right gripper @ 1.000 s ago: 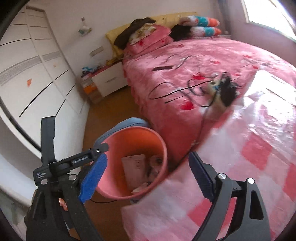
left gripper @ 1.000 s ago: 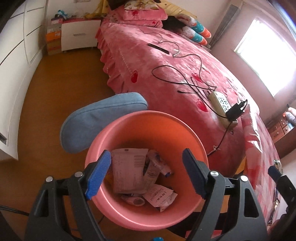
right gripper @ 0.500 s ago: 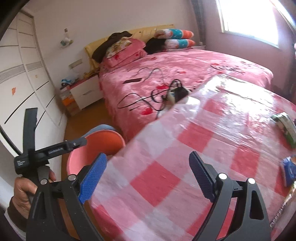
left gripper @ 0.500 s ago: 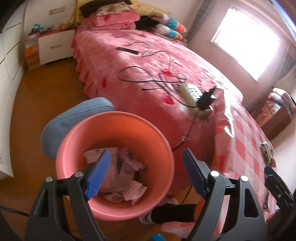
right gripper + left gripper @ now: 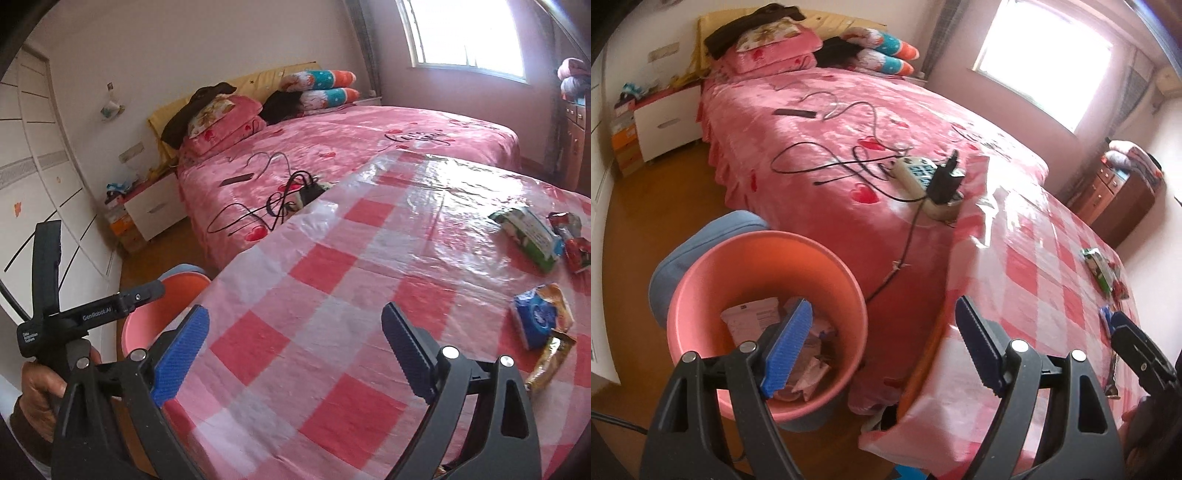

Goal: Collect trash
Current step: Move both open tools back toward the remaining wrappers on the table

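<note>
A pink bin (image 5: 768,258) stands on the floor beside the table and holds paper scraps (image 5: 753,317). Its rim also shows in the right wrist view (image 5: 155,317). My left gripper (image 5: 882,343) is open and empty, between the bin and the table edge. My right gripper (image 5: 295,350) is open and empty over the red-checked tablecloth (image 5: 332,280). On the table's right side lie a green-white wrapper (image 5: 532,236), red wrappers (image 5: 572,243), a blue packet (image 5: 539,317) and a gold wrapper (image 5: 550,362). The green wrapper also shows in the left wrist view (image 5: 1097,266).
A pink bed (image 5: 849,122) with a power strip (image 5: 923,181), black cables and a remote (image 5: 794,112) lies behind the table. A blue cushion (image 5: 701,236) sits behind the bin. A white nightstand (image 5: 665,125) and a brown dresser (image 5: 1119,192) stand by the walls.
Both grippers have swung right, away from the bin and toward the table. The wrappers on the table have come into the right wrist view. Both stay open.
</note>
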Demonstrator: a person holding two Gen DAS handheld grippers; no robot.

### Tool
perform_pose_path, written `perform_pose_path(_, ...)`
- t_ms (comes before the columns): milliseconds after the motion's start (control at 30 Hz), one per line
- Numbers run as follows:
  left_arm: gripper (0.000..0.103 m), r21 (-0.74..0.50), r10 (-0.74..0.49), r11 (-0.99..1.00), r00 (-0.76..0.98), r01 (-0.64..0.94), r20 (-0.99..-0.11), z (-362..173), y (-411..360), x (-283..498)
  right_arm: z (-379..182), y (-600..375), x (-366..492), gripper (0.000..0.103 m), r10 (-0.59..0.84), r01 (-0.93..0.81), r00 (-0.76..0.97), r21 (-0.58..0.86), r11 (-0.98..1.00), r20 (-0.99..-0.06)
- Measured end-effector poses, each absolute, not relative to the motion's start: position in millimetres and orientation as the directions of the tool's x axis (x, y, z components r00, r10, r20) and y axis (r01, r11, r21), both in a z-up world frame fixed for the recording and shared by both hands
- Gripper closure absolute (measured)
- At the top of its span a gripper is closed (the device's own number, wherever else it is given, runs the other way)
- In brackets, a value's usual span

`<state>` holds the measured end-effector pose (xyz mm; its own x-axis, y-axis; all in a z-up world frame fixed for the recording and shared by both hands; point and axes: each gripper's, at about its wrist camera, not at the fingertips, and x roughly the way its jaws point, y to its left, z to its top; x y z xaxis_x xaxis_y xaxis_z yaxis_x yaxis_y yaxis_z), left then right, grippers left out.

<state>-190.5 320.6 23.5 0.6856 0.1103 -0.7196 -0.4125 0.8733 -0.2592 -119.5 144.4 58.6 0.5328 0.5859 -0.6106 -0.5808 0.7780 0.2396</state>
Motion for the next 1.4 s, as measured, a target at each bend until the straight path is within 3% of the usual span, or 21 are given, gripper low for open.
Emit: perform_pose_path(1400, 0.022, -0.112, 0.018, 0.983, 0.686, -0.145, -0.727, 39.3, 166.5, -150.7, 57.5, 32.8, -90.3, 0.010, 0.468, -0.427, 0.659, 0.219, 0.877, -0.588)
